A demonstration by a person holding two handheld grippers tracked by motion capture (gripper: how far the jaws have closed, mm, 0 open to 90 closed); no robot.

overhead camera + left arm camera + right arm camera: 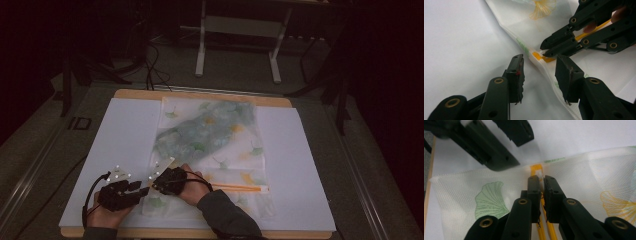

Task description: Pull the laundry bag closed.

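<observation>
From the high view, my mesh laundry bag (210, 150) lies flat on the white sheet (125, 140), its long axis running from the lower centre to the upper centre of the frame, and its yellow zipper (245, 188) crosses it near the lower end. My left gripper (137, 187) and right gripper (156, 184) meet at the bag's lower left edge.

In the left gripper view, my left jaws stand released, straddling the bag's seam at centre frame.

In the right gripper view, my right jaws are clenched on the zipper's end (537, 173), mid-frame.
</observation>
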